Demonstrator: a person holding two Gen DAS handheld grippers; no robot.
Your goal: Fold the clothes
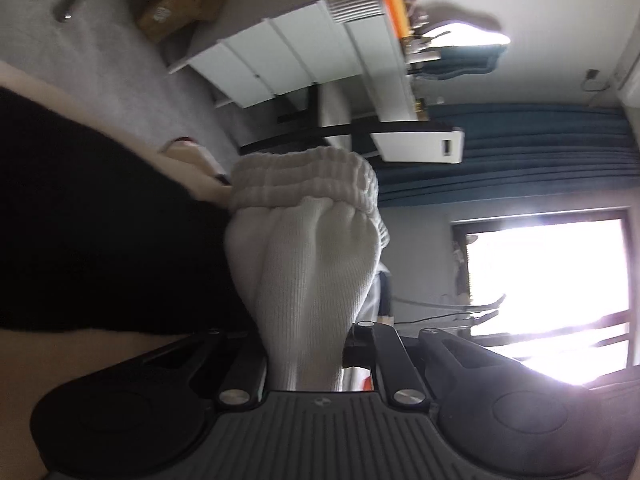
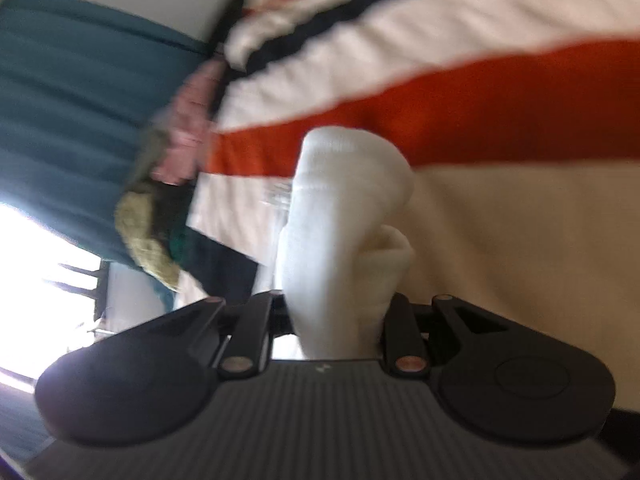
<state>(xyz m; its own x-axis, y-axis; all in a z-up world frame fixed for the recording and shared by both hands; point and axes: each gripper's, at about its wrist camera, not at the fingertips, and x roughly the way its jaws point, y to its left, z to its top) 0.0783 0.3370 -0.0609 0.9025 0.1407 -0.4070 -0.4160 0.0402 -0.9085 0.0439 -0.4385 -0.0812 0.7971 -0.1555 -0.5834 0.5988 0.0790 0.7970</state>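
Observation:
A white ribbed sock point(image 1: 308, 256) with an elastic cuff fills the middle of the left wrist view. My left gripper point(image 1: 306, 344) is shut on it, the cloth bunched between the jaws and the cuff end sticking out in front. In the blurred right wrist view, my right gripper point(image 2: 336, 320) is shut on white sock cloth point(image 2: 344, 216) whose rounded end stands out ahead of the fingers. Whether both grippers hold one sock or two I cannot tell. The fingertips of both grippers are hidden by the cloth.
A black garment point(image 1: 100, 220) lies left of the sock. Behind stand a white drawer unit point(image 1: 288, 56), teal curtains point(image 1: 520, 152) and a bright window point(image 1: 548, 280). The right wrist view shows a striped orange, white and navy cloth point(image 2: 460, 92) and a pile of clothes point(image 2: 160, 200).

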